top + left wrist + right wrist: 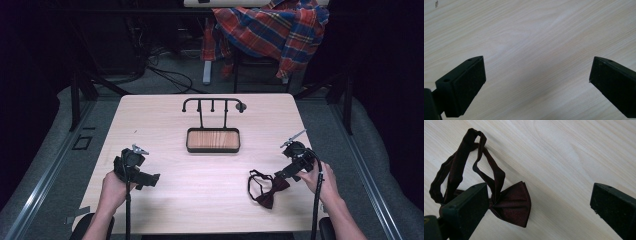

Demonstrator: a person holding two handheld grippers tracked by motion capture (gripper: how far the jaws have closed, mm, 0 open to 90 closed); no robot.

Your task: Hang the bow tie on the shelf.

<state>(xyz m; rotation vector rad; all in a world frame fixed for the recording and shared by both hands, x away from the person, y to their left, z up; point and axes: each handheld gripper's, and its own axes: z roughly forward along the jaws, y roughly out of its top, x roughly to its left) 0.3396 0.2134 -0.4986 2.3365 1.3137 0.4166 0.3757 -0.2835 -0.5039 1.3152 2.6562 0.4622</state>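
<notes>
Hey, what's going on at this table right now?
A person sits at a light wooden table with a handheld gripper in each hand. The right gripper is open and hovers beside a dark red bow tie lying flat on the table with its strap looped; nothing is gripped yet. The left gripper is open over bare tabletop. A black hanger stand with a wood-lined tray base sits at the centre of the table, with nothing on its hooks. A plaid shirt is draped over a chair behind.

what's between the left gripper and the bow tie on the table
Nothing: in the high view the stretch of light wood table from the left gripper across to the bow tie is bare. The hook stand sits farther back, off that line.
</notes>
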